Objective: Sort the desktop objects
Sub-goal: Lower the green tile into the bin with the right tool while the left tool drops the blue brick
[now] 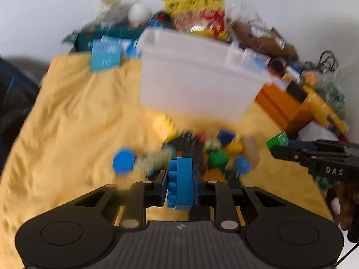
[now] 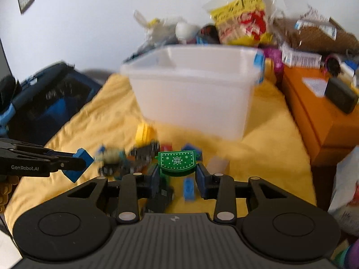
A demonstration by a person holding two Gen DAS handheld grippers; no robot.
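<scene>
My left gripper [image 1: 180,179] is shut on a blue studded brick [image 1: 181,185], held upright above a pile of small toy pieces [image 1: 208,154] on the yellow cloth [image 1: 67,123]. My right gripper [image 2: 177,174] is shut on a green piece with a white snowflake pattern [image 2: 177,161], held over the same pile [image 2: 139,154]. A translucent white bin [image 1: 197,78] [image 2: 193,89] stands just beyond the pile. Each gripper shows in the other's view: the right gripper [image 1: 273,148] with the green piece [image 1: 278,140], and the left gripper [image 2: 84,163] with the blue brick [image 2: 78,164].
An orange box [image 2: 314,116] flanks the bin on the right. A yellow snack bag [image 2: 242,15] and other clutter crowd the wall behind. A dark blue bag [image 2: 49,98] lies off the cloth's left edge. A blue round lid [image 1: 123,161] sits left of the pile.
</scene>
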